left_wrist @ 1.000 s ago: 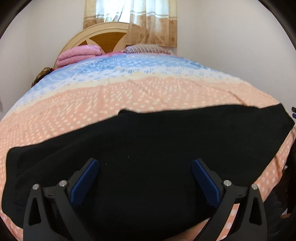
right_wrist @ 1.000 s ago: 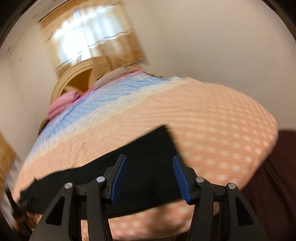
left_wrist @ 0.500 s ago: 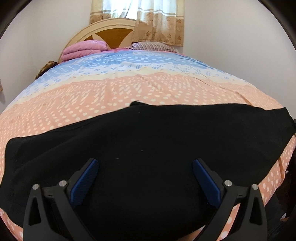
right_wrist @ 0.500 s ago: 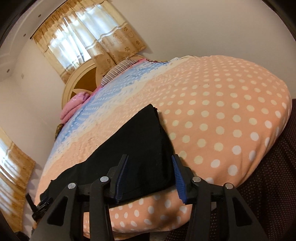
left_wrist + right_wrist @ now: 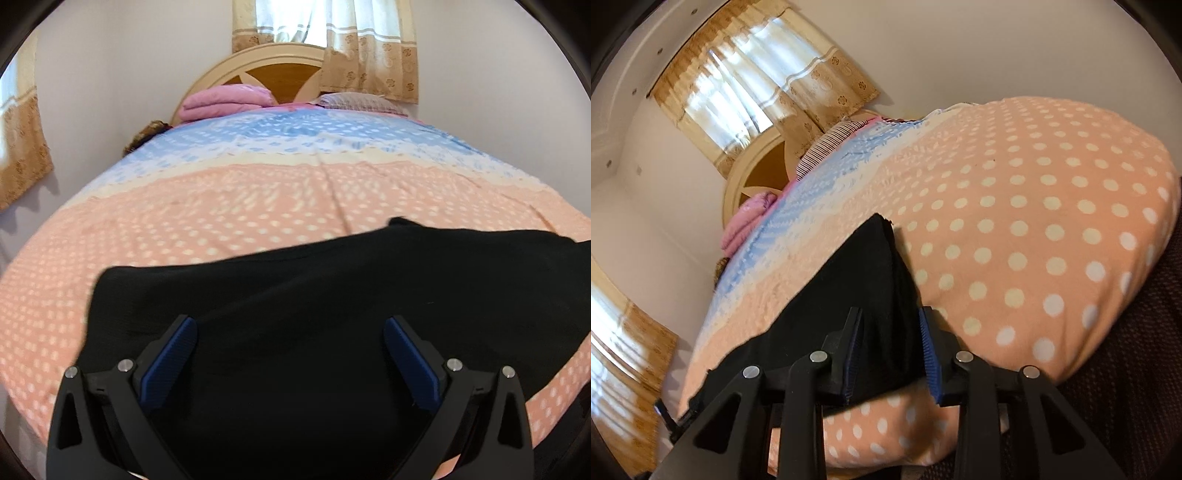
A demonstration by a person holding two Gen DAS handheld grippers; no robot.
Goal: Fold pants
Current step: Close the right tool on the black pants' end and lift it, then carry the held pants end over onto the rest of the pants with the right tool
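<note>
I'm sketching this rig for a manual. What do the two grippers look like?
Both match: the left gripper and right gripper have matte black angular frames with triangular cut-outs, silver round pivot pins, and two fingers faced with ribbed blue pads. No cables, markings or sleeves show.

Polka-dot bedspread (image 5: pixel 221 206) on bed — pink folded blanket (image 5: pixel 225 101), striped pillow (image 5: pixel 360 101) by wooden headboard (image 5: pixel 273 70); curtains (image 5: pixel 354 44) behind

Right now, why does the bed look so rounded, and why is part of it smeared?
Left wrist view: the fisheye lens bulges the bed, dark corners ring the frame, and the dots on the bedspread smear sideways. Right wrist view: tilted, the bedspread's near dots sharp, the curtained window glowing with daylight and soft at the picture's left edge.
</note>
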